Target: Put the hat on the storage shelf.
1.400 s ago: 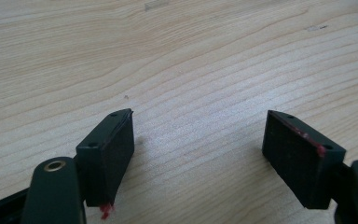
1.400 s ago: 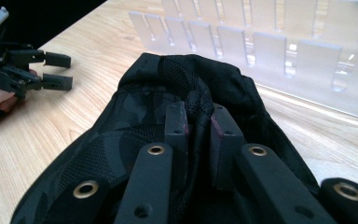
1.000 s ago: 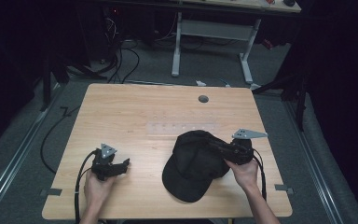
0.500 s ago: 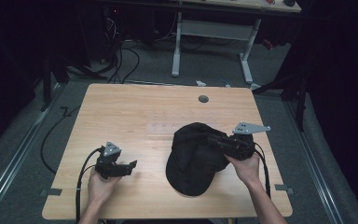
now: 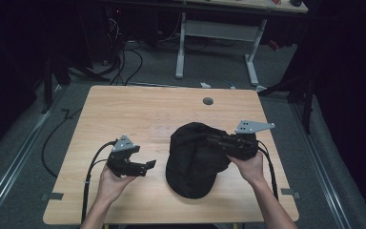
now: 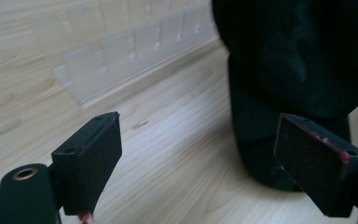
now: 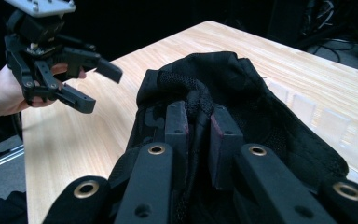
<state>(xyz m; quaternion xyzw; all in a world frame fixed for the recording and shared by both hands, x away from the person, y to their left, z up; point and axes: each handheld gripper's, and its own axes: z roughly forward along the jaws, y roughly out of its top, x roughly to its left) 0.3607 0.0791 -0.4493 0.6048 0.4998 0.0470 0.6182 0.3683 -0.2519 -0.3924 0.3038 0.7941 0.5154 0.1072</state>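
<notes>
Broadly, the wooden bench point(image 5: 124, 114) carries one thing, a black baseball cap point(image 5: 193, 164), which lies between the two tongs, its crown toward the right pair and its brim toward the person's edge. The right tongs point(image 7: 198, 126) are pressed together on a bunched fold of the cap's mesh fabric at the crown, so the cap hangs partly from that pinch while its brim appears to rest on the bench. The left tongs point(image 5: 145, 167) are spread wide and hold nothing; they sit just beside the cap's left edge, jaws aimed at it.

The main risk, as I judge it, lies in the right pinch: it takes only a thin ridge of soft cloth, and a pull could let the fold slide out. If the left tongs close too early or too shallow, they may catch a loose bit of fabric, or nudge the cap aside and twist it against the right grip.
</notes>
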